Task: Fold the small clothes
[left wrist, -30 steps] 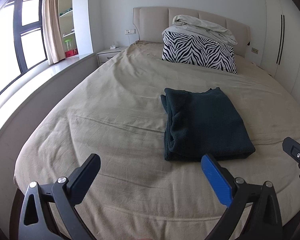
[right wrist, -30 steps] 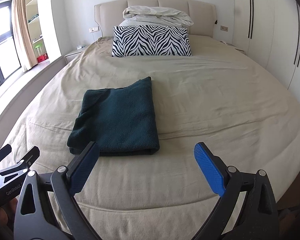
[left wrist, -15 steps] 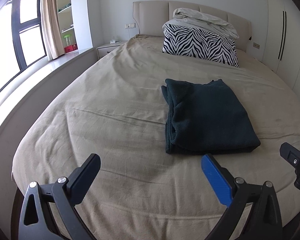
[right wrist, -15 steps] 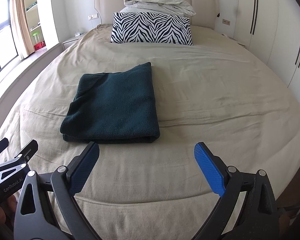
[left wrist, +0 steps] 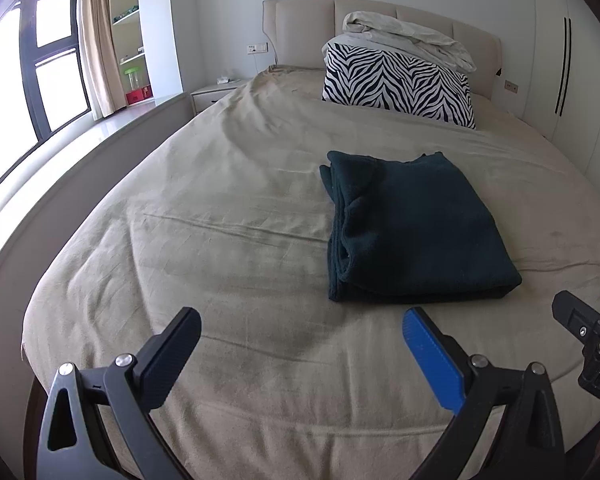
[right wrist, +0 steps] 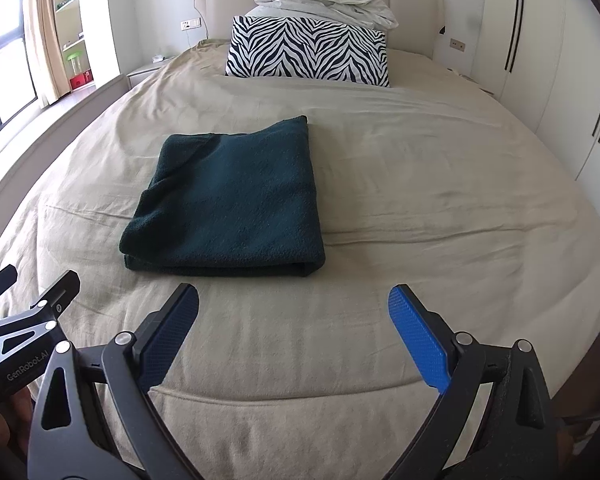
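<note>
Your left gripper (left wrist: 300,344) hangs over the near end of the bed (left wrist: 228,208), jaws wide apart w/ nothing between them. Your right gripper (right wrist: 294,328) is the same: jaws spread, empty, held above the sheet near the foot of the bed.

The dark green cloth (right wrist: 232,200) lies folded into a neat rectangle on the tan sheet, roughly mid-bed. In the left wrist view it sits ahead & to the right of your left gripper, layered edges facing left. In the right wrist view it's ahead & a bit left of your right gripper, thick folded edge facing you. Neither gripper touches it; both are short of its near edge.

Each gripper shows at the edge of the other's view: the right one at far right of the left view, the left one at lower left of the right view.

At the head of the bed: a zebra-print pillow (right wrist: 308,48) w/ a crumpled white blanket (right wrist: 324,0) piled on top, against the padded headboard (left wrist: 300,28). Window (left wrist: 40,64) & curtain (left wrist: 96,40) on the left, nightstand (left wrist: 216,92) beside the bed, white wardrobe doors (right wrist: 540,48) on the right.
</note>
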`<state>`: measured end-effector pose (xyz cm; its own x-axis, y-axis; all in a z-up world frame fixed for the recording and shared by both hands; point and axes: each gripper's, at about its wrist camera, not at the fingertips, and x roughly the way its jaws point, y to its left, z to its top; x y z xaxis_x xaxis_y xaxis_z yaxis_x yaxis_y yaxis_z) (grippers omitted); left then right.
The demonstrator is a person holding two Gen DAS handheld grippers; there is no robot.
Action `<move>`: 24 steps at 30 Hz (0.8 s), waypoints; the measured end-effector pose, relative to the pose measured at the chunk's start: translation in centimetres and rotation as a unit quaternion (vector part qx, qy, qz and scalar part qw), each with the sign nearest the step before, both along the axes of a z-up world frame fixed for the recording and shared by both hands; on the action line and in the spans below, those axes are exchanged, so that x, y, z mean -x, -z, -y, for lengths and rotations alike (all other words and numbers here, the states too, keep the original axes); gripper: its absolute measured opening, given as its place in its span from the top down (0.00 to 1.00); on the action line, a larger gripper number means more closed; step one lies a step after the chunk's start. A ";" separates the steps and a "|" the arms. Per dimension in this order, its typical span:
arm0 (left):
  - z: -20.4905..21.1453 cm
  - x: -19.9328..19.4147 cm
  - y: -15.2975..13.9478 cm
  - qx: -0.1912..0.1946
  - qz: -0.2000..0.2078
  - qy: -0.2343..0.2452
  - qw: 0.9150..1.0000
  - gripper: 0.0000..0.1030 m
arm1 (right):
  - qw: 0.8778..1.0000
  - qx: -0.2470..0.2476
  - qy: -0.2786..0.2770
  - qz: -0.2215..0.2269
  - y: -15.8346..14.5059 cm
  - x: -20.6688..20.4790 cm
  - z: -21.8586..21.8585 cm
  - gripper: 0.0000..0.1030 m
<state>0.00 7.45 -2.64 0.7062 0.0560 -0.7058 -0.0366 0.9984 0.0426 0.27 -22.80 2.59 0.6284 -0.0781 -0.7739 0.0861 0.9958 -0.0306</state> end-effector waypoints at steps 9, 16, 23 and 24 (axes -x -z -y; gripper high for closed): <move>0.2 -0.1 0.4 -0.002 -0.004 0.003 1.000 0.00 | 1.000 0.001 0.000 0.000 0.0 0.0 0.0 0.06; 0.2 -0.1 0.4 -0.001 -0.005 0.003 1.000 0.00 | 1.000 0.001 0.001 0.000 0.0 0.0 -0.1 0.06; 0.2 -0.2 0.6 -0.002 -0.007 0.004 1.000 0.00 | 1.000 0.002 0.001 -0.001 0.2 0.0 -0.1 0.06; 0.2 -0.2 0.6 -0.002 -0.007 0.004 1.000 0.00 | 1.000 0.003 0.001 -0.002 0.2 0.0 -0.1 0.06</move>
<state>0.15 7.21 -3.21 0.6968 0.0531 -0.7153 -0.0280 0.9985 0.0469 0.27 -22.74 2.42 0.6256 -0.0833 -0.7757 0.0879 0.9955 -0.0360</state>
